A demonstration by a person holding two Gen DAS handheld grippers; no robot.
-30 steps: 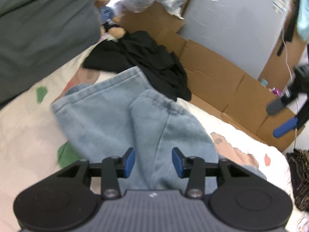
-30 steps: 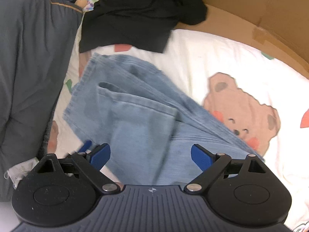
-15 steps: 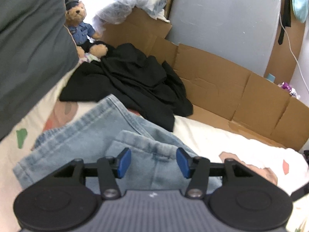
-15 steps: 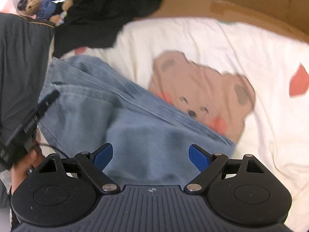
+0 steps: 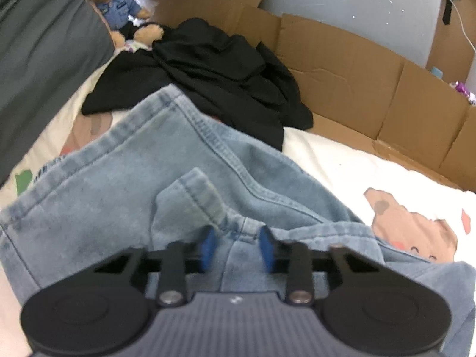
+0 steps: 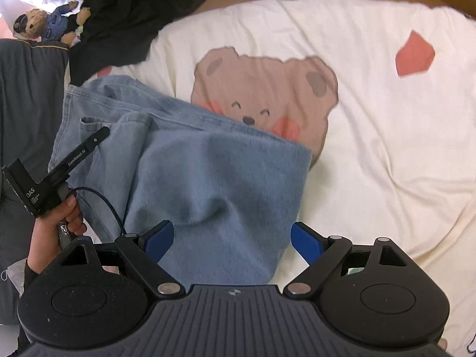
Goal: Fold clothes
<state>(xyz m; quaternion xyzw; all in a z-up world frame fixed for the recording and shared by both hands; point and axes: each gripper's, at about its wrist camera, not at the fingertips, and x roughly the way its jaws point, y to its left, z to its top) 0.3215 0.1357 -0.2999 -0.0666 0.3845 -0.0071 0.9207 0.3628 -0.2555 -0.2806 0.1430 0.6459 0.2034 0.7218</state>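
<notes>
Light blue jeans (image 5: 119, 178) lie folded on a cream bed sheet (image 6: 372, 148) with a bear print. My left gripper (image 5: 237, 247) sits low over a folded hem, its blue pads close on either side of a puckered bunch of denim. In the right wrist view the jeans (image 6: 208, 172) show as a thick folded stack. My right gripper (image 6: 232, 238) hovers wide open over the near end of that stack, touching nothing. A hand (image 6: 56, 223) holds the left gripper (image 6: 59, 160) at the stack's left side.
A heap of black clothing (image 5: 214, 68) lies just beyond the jeans, with a toy bear in uniform (image 5: 116, 3) behind it. Cardboard panels (image 5: 357, 74) line the far edge of the bed. A dark grey quilt (image 5: 38, 59) rises on the left.
My left gripper dropped closer to the jeans and its pads narrowed around the folded hem. My right gripper swung right along the jeans toward the bear print, staying wide open.
</notes>
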